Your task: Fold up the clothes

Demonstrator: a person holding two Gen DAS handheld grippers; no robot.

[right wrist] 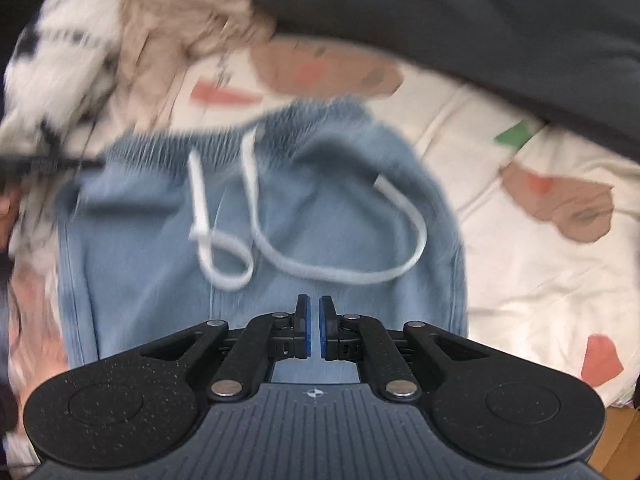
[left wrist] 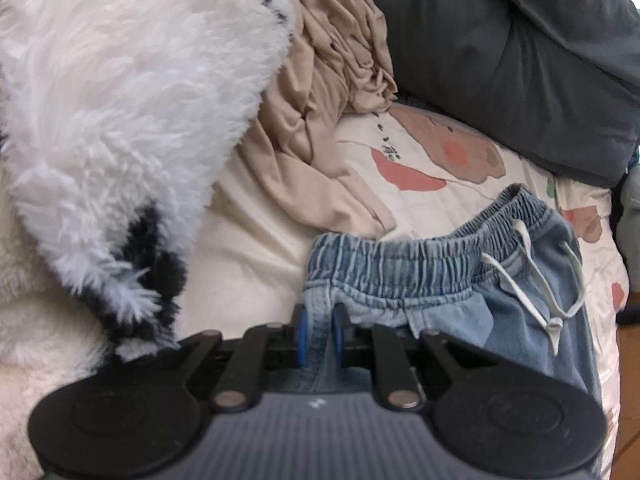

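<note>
Left gripper (left wrist: 319, 322) pinching the denim shorts (left wrist: 440, 276) (lower centre), right gripper (right wrist: 314, 312) pressed together, empty, above them.

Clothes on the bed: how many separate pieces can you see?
3: jeans nearest, pinched by the left claw; beige garment crumpled behind; fluffy white one at left. More may be hidden.

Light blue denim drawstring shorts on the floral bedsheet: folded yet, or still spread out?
Still spread out. The light blue denim shorts lie open, waistband and white drawstring showing; the left gripper pinches one edge.
</note>
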